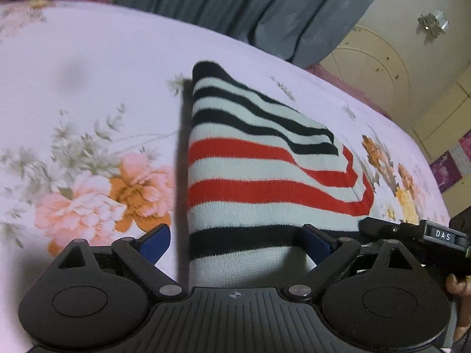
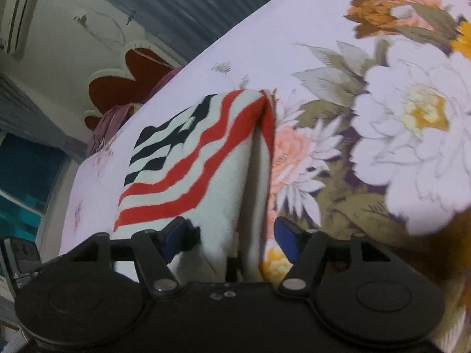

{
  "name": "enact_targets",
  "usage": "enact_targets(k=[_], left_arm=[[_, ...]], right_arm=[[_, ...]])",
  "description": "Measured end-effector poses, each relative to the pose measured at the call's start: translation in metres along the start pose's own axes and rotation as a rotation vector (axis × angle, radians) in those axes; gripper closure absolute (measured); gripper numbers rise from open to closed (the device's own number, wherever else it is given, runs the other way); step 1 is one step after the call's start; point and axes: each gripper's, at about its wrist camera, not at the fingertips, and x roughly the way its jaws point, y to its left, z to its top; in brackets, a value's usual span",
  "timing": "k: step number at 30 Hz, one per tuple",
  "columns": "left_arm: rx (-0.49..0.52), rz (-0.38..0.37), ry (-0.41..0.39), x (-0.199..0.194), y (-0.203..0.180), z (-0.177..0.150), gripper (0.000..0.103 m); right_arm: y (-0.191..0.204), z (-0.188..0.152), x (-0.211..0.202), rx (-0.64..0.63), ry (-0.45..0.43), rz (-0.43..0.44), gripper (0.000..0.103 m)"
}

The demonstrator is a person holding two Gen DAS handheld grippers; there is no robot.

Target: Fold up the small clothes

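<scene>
A small knitted garment [image 1: 265, 176] with black, red and pale stripes lies folded on the floral bedsheet [image 1: 88, 103]. My left gripper [image 1: 235, 242] is open over its near edge. The left blue pad [image 1: 156, 239] sits just off the cloth on the sheet, and the right pad [image 1: 316, 242] is above the cloth. In the right wrist view the same garment [image 2: 191, 158] shows a fold standing up along its right side. My right gripper [image 2: 231, 236] is open, and the garment's near end lies between its pads without being pinched.
The bed's far edge runs along grey curtains [image 1: 235, 8] and a cream wardrobe [image 1: 397, 73]. Part of the other gripper [image 1: 412, 232] and a hand [image 1: 454, 285] show at the right of the left wrist view. A headboard [image 2: 123, 88] and an air conditioner [image 2: 20, 14] stand beyond the bed.
</scene>
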Motion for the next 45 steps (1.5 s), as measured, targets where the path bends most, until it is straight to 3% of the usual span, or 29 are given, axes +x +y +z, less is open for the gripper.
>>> enact_targets(k=[6, 11, 20, 28, 33, 37, 41, 45], left_arm=[[0.030, 0.004, 0.018, 0.012, -0.010, 0.002, 0.009], [0.047, 0.011, 0.022, 0.015, -0.014, 0.004, 0.009], [0.059, 0.016, 0.019, 0.012, -0.013, 0.004, 0.011], [0.076, 0.018, 0.034, 0.016, -0.022, 0.008, 0.017], [0.078, 0.029, 0.030, 0.018, -0.023, 0.008, 0.017], [0.097, 0.042, 0.038, 0.018, -0.026, 0.009, 0.017], [0.132, 0.049, 0.026, 0.017, -0.031, 0.007, 0.023], [0.203, 0.060, 0.011, 0.013, -0.038, 0.007, 0.028]], right_arm=[[0.013, 0.008, 0.010, -0.074, 0.026, -0.011, 0.035], [0.011, 0.008, 0.006, -0.070, 0.015, -0.023, 0.045], [0.005, 0.006, 0.001, -0.077, -0.005, -0.032, 0.036], [0.011, 0.008, 0.012, -0.095, -0.016, -0.027, 0.054], [0.007, 0.008, 0.014, -0.082, -0.017, -0.014, 0.049], [0.019, 0.009, 0.016, -0.127, -0.007, -0.054, 0.046], [0.018, 0.006, 0.013, -0.122, -0.019, -0.067, 0.057], [0.023, 0.004, 0.011, -0.126, -0.026, -0.091, 0.059]])
